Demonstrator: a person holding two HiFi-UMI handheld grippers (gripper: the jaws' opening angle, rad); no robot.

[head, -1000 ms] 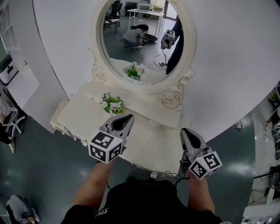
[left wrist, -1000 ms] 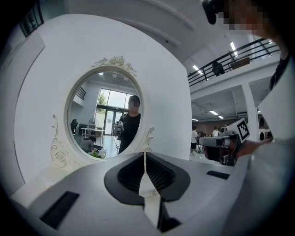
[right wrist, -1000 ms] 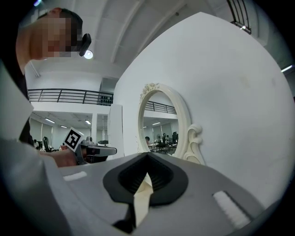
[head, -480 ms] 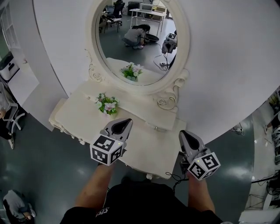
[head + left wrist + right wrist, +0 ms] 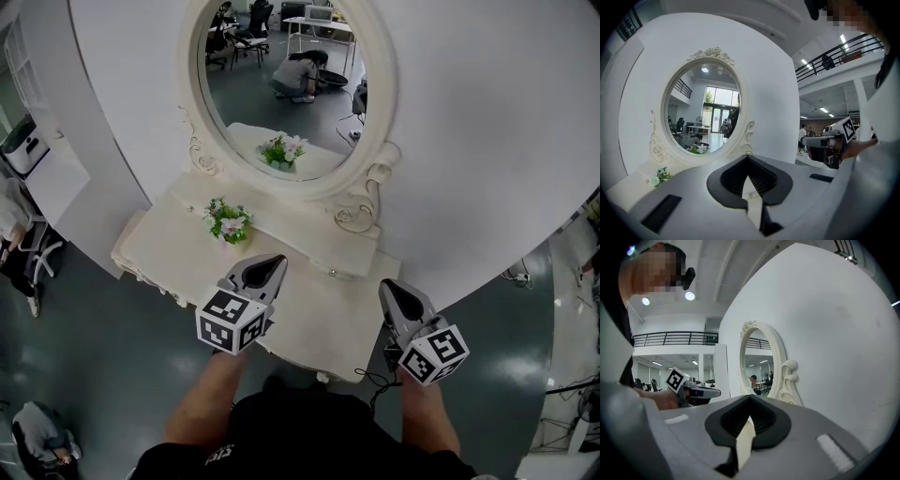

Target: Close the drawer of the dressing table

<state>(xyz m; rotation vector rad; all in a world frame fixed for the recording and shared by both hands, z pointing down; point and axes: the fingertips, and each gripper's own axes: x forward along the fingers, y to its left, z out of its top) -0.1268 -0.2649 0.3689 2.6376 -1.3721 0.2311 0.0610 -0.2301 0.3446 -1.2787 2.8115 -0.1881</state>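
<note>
Left gripper point(image 5: 272, 262), right gripper point(image 5: 391, 285): jaws shut, empty, over bench point(image 5: 309, 314) lower centre. Drawer front hidden under near edge; likely rigid, light-sliding; push flat on front panel

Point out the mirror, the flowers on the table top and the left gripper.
mirror point(image 5: 281, 94): head view, middle of the glass.
flowers point(image 5: 228, 222): head view, middle of the bunch.
left gripper point(image 5: 275, 262): head view, between its closed tips.
</note>
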